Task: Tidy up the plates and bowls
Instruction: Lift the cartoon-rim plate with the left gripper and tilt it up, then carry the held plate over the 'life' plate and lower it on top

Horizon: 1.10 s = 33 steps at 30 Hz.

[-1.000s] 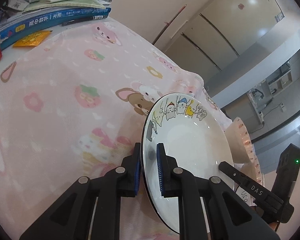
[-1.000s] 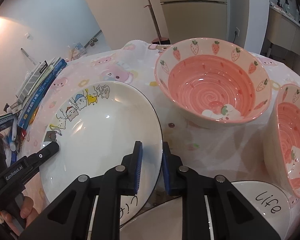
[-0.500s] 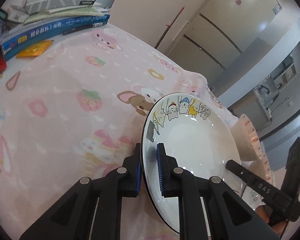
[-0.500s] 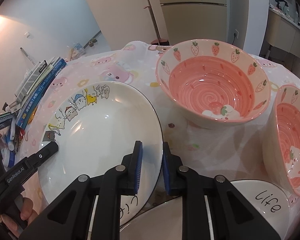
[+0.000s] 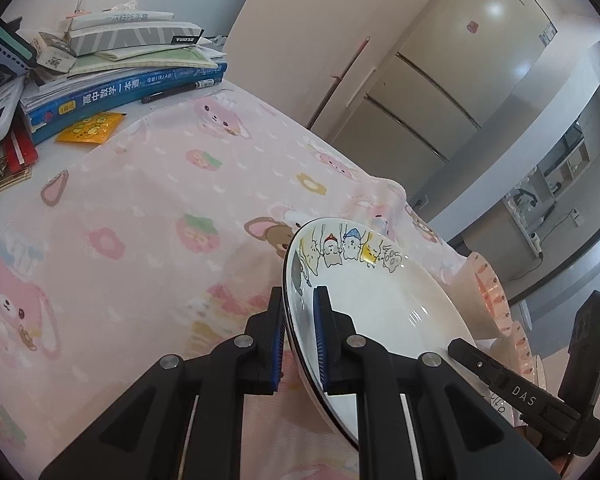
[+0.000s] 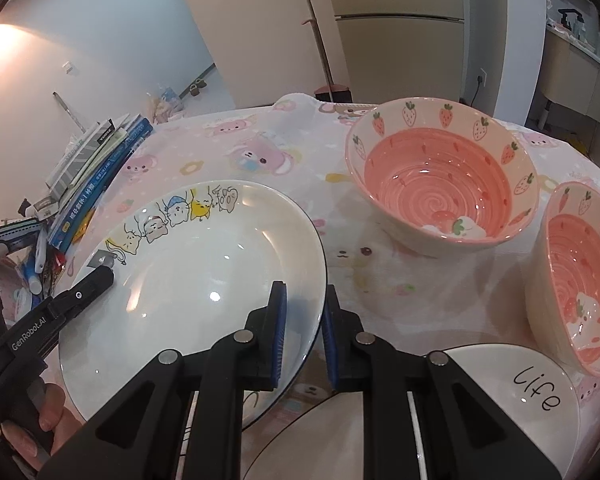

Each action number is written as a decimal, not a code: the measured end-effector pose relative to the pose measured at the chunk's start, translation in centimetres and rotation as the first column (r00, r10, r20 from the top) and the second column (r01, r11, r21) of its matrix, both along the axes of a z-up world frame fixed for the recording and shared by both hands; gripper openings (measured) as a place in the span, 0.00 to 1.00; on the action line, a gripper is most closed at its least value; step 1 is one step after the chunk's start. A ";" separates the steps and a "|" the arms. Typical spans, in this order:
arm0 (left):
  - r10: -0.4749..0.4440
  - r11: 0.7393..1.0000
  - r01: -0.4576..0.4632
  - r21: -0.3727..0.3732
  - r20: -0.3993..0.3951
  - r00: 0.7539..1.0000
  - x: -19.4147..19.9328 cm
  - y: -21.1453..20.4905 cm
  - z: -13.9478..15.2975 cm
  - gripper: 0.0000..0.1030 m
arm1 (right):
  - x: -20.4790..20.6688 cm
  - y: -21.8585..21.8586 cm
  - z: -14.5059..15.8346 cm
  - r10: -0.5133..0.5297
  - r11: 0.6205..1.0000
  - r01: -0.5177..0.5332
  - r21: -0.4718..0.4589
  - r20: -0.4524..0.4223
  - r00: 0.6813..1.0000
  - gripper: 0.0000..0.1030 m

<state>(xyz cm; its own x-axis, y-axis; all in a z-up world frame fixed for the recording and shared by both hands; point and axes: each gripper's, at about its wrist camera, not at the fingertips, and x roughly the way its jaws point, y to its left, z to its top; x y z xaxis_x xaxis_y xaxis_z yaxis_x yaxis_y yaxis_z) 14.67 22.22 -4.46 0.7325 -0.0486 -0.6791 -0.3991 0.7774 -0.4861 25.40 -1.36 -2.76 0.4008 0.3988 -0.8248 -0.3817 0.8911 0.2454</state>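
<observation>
A white cartoon plate (image 6: 204, 280) is held above the pink tablecloth by both grippers. My left gripper (image 5: 300, 340) is shut on its left rim; the plate (image 5: 380, 312) stands tilted between its blue pads. My right gripper (image 6: 302, 332) is shut on the plate's right rim. The left gripper also shows in the right wrist view (image 6: 100, 280) at the plate's far edge. Two pink strawberry bowls, one large (image 6: 440, 184) and one at the right (image 6: 576, 276), stand on the cloth. A white "life" plate (image 6: 512, 392) lies at the bottom right.
A stack of books (image 5: 112, 76) and small clutter sit at the table's far left edge. A pen (image 5: 176, 92) lies beside the books. Another plate with writing lies under the held plate (image 6: 256, 400). A fridge (image 5: 440, 80) stands beyond the table.
The plate, held by both grippers, has shifted slightly away from the books side and risen a little. Both grips are unchanged.
</observation>
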 end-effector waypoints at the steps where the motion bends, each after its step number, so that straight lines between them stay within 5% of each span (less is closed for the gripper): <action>1: 0.000 1.000 0.000 -0.001 0.002 1.000 0.0 0.0 0.1 0.14 | -0.1 0.0 0.2 -0.001 1.000 0.001 -0.001 0.002 1.000 0.16; 12: -0.055 0.998 0.055 0.037 0.020 0.998 -1.0 -2.1 2.3 0.14 | -1.8 -2.5 2.8 -0.025 1.000 0.026 -0.001 0.029 0.999 0.15; 33: -0.269 0.958 0.268 0.101 -0.001 0.963 -4.1 -12.2 7.8 0.14 | -8.4 -13.3 8.3 -0.145 0.989 0.144 0.025 0.047 0.988 0.14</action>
<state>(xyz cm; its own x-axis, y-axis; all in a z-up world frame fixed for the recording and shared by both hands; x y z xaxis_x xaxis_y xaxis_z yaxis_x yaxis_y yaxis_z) 10.54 9.99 3.38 0.7100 -0.1773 -0.6815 -0.1637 0.8997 -0.4047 17.04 -14.68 5.56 0.4947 0.3513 -0.7949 -0.2611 0.9325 0.2496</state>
